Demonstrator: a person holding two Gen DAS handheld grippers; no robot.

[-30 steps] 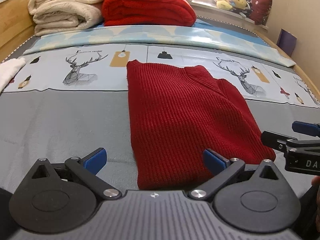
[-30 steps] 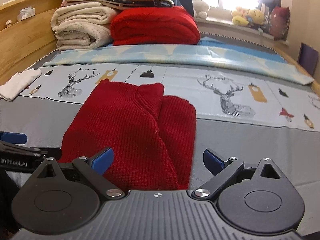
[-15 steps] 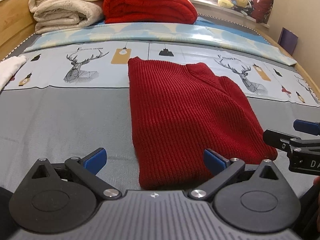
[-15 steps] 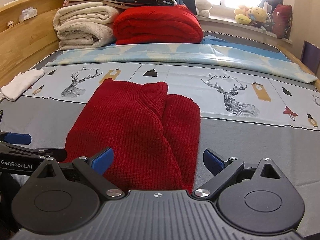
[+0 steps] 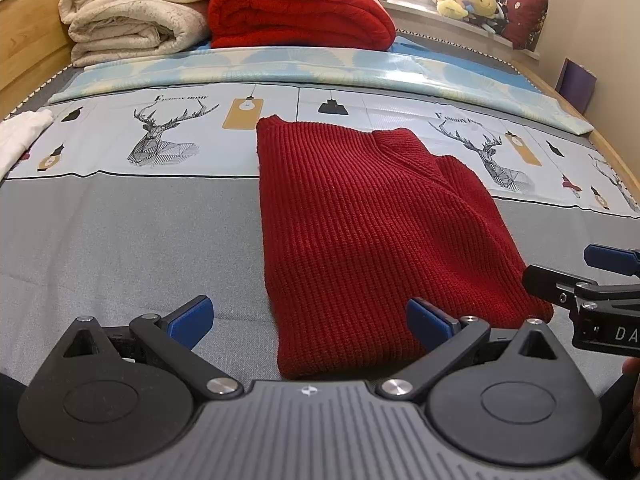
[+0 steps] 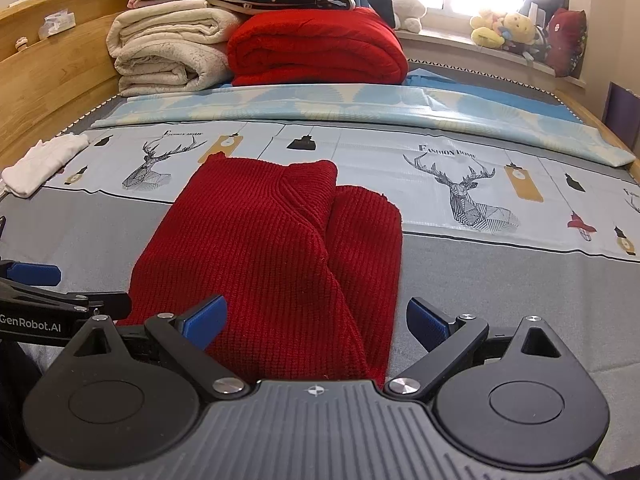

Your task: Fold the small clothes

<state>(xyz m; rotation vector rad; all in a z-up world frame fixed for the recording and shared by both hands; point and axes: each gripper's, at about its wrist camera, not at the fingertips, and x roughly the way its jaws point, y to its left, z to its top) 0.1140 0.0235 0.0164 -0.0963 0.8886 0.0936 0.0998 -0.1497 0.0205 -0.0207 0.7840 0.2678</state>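
A dark red knit sweater lies flat on the bed, folded lengthwise into a long strip with a sleeve tucked along its right side; it also shows in the right wrist view. My left gripper is open and empty, hovering at the sweater's near left corner. My right gripper is open and empty over the sweater's near right hem. The right gripper's fingers show at the right edge of the left wrist view; the left gripper's fingers show at the left edge of the right wrist view.
The bed has a grey and deer-print cover. Folded cream blankets and a red blanket are stacked at the headboard end. A white cloth lies at the left edge. Plush toys sit on the window sill.
Both grippers have eased slightly forward and down toward the sweater's near hem. The sweater has not moved, and both grippers stay open.
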